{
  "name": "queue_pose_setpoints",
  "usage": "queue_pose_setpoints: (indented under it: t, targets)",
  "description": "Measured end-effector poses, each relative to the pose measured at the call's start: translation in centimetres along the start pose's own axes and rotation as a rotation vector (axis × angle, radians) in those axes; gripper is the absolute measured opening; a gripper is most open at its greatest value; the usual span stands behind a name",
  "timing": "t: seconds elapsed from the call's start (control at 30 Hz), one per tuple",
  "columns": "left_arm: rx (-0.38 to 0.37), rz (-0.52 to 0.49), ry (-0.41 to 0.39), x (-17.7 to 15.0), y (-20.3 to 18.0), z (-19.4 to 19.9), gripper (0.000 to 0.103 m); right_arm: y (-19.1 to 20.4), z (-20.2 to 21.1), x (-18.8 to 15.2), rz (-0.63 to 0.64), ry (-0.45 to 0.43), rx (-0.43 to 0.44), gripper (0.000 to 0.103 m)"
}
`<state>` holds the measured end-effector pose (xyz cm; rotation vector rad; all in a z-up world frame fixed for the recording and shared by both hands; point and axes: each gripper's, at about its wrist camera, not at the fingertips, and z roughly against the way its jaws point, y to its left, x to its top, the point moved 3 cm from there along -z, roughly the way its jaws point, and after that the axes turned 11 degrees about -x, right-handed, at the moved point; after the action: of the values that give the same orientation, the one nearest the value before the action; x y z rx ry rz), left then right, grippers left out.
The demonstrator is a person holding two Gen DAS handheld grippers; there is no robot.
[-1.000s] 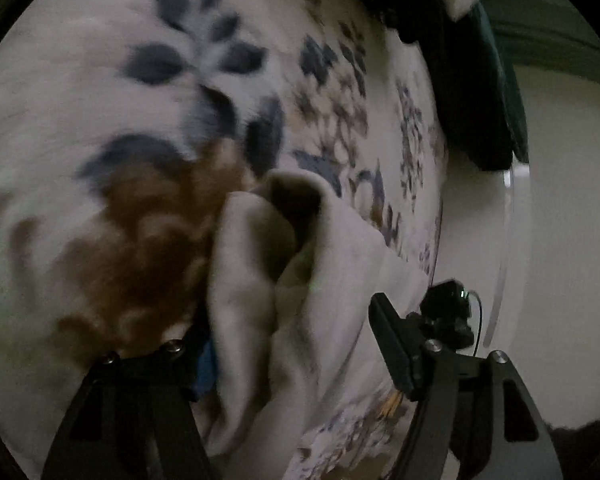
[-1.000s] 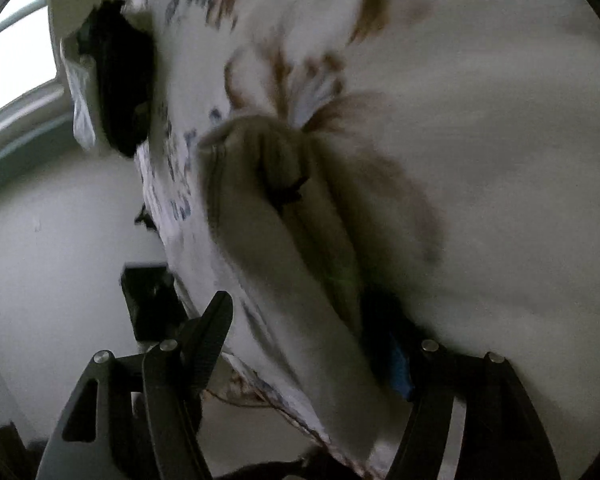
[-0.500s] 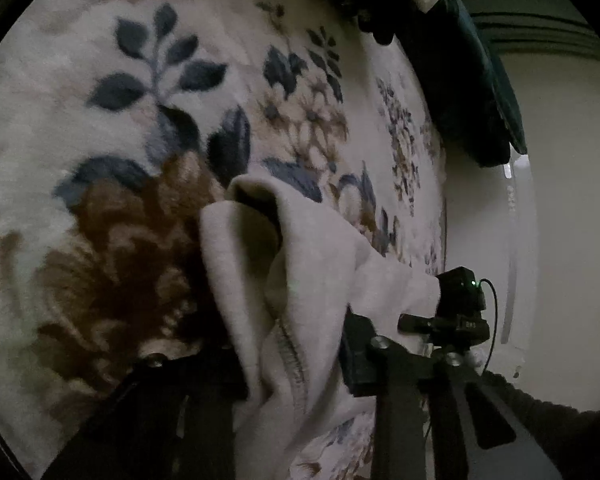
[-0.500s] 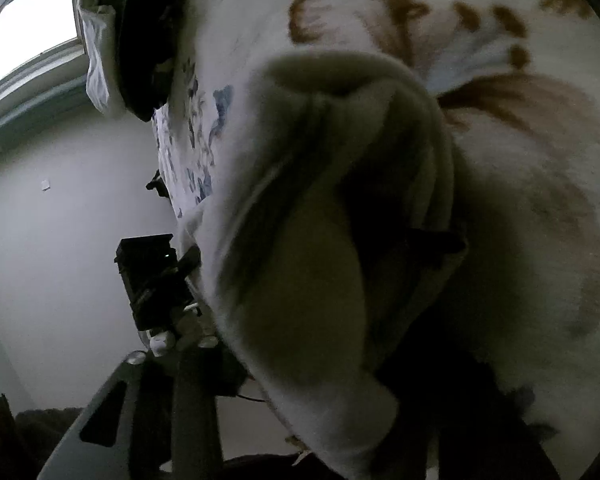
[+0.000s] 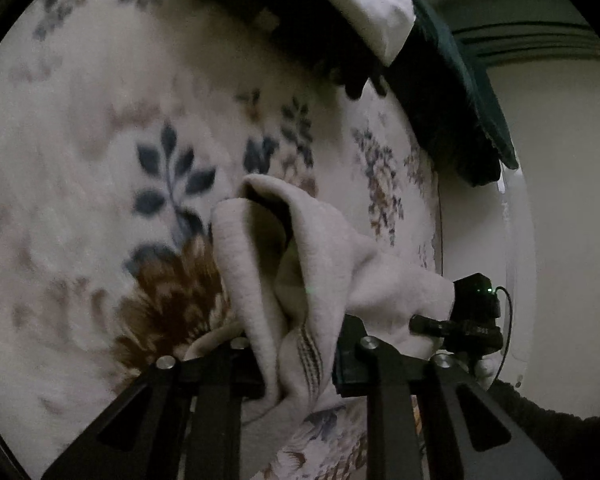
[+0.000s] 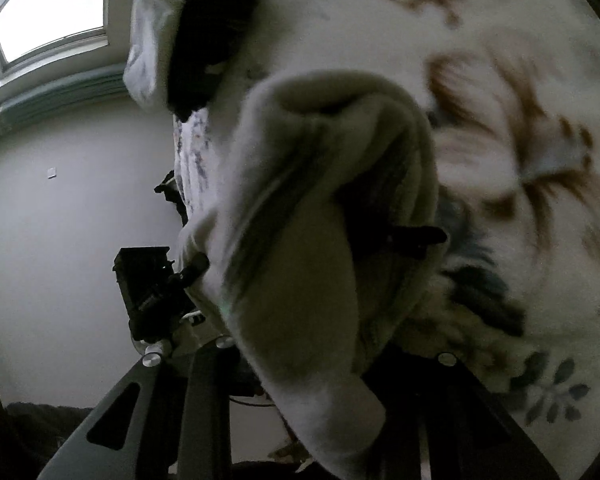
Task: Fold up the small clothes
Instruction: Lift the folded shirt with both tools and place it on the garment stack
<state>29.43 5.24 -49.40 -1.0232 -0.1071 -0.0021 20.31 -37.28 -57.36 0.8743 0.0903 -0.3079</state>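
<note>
A small beige garment (image 5: 300, 280) hangs bunched between both grippers, lifted above a floral blanket (image 5: 100, 160). My left gripper (image 5: 298, 364) is shut on one edge of the garment, near a dark striped hem. My right gripper (image 6: 312, 364) is shut on the other edge of the garment (image 6: 300, 240), which fills the middle of the right wrist view and hides the fingertips. The other gripper's black body shows at the garment's far end in each view: the right one (image 5: 472, 320) and the left one (image 6: 148, 288).
A pile of dark and white clothes (image 5: 340, 12) and a dark green item (image 5: 460, 100) lie at the far edge of the blanket. The same pile (image 6: 180, 40) shows in the right wrist view. A plain wall (image 6: 60, 200) and a window (image 6: 48, 0) stand beyond.
Both grippers closed on the garment and lifted it off the blanket. The views have pulled back, and the clothes pile has come further into view.
</note>
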Motion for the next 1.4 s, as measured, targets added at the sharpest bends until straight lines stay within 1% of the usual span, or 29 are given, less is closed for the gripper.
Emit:
queue_pose_setpoints:
  t: [0.17,0.23,0.33,0.43,0.5,0.53,0.6,0.63,0.67,0.7,0.73,0.77,0.87,0.9,0.97,1.0,1.07,1.1,1.13,1.17,1.2,1.23,1.27,1.3,1.33,1.37,1.4]
  targets:
    - [0.014,-0.035,-0.032,4.2,-2.6,3.3,0.017,4.9,2.0,1.9,0.040,-0.034,-0.013,0.028]
    - [0.017,-0.051,-0.046,6.5,-3.9,4.5,0.017,7.0,2.9,2.9,0.050,-0.048,-0.010,0.028]
    - [0.029,-0.086,-0.070,10.7,-6.1,5.8,0.017,10.9,4.4,4.8,0.078,-0.080,-0.016,0.028]
    - [0.044,-0.114,-0.102,16.1,-8.4,6.7,0.017,16.0,5.6,7.8,0.110,-0.118,-0.021,0.028]
    - [0.045,-0.133,-0.124,19.7,-9.4,7.0,0.017,18.7,6.6,10.9,0.118,-0.149,-0.017,0.028]
    - [0.048,-0.139,-0.130,20.9,-9.8,7.0,0.017,19.8,6.8,12.3,0.122,-0.160,-0.012,0.028]
    - [0.066,-0.161,-0.153,25.1,-10.6,7.0,0.017,22.3,7.4,15.9,0.130,-0.185,-0.004,0.028]
    - [0.076,-0.171,-0.161,26.9,-10.7,7.2,0.017,22.9,7.7,17.1,0.135,-0.188,0.000,0.028]
    - [0.086,-0.180,-0.168,28.5,-10.5,7.4,0.017,25.3,6.8,19.7,0.140,-0.197,-0.001,0.028]
    - [0.093,-0.185,-0.172,29.8,-10.2,7.5,0.017,26.5,6.5,21.8,0.150,-0.204,-0.009,0.028]
    - [0.110,-0.190,-0.177,31.9,-9.9,7.3,0.017,27.7,6.1,23.5,0.155,-0.207,-0.012,0.028]
    - [0.125,-0.195,-0.179,33.3,-9.6,7.0,0.017,28.7,5.3,25.3,0.156,-0.209,-0.018,0.028]
    - [0.176,-0.212,-0.183,36.7,-8.3,5.8,0.018,30.2,4.0,30.4,0.167,-0.219,-0.053,0.028]
    - [0.187,-0.213,-0.178,37.2,-7.9,5.4,0.018,30.6,3.4,32.1,0.171,-0.221,-0.070,0.028]
    - [0.236,-0.215,-0.164,38.5,-6.9,4.4,0.021,31.0,2.4,34.3,0.170,-0.225,-0.106,0.028]
    - [0.268,-0.209,-0.153,39.0,-6.1,3.9,0.021,31.0,1.9,35.3,0.165,-0.234,-0.138,0.028]
    - [0.299,-0.195,-0.144,39.3,-5.4,3.6,0.025,31.2,1.3,36.8,0.154,-0.244,-0.185,0.028]
    - [0.320,-0.178,-0.141,39.3,-5.0,3.5,0.028,30.8,1.0,36.9,0.148,-0.247,-0.221,0.028]
    - [0.342,-0.169,-0.144,39.4,-5.0,3.6,0.036,30.6,0.7,36.9,0.149,-0.242,-0.247,0.029]
    - [0.365,-0.171,-0.148,39.4,-5.0,3.7,0.041,30.6,0.5,37.0,0.157,-0.237,-0.283,0.033]
    - [0.413,-0.181,-0.155,39.2,-5.2,3.8,0.049,30.9,0.4,37.0,0.165,-0.233,-0.326,0.035]
    - [0.460,-0.194,-0.155,39.1,-5.4,3.7,0.055,30.4,0.4,36.4,0.173,-0.231,-0.343,0.035]
    - [0.482,-0.201,-0.156,39.1,-5.5,3.7,0.055,30.7,0.3,36.2,0.179,-0.236,-0.370,0.039]
    - [0.508,-0.212,-0.159,39.0,-5.8,3.7,0.055,31.0,0.5,35.9,0.189,-0.246,-0.416,0.043]
    - [0.539,-0.224,-0.166,38.8,-6.1,3.6,0.056,31.0,0.7,35.7,0.193,-0.255,-0.444,0.045]
    - [0.561,-0.237,-0.174,38.7,-6.5,3.7,0.057,31.3,0.8,35.7,0.202,-0.269,-0.487,0.051]
    - [0.576,-0.249,-0.185,38.6,-6.7,3.8,0.059,31.7,1.0,35.6,0.216,-0.291,-0.548,0.058]
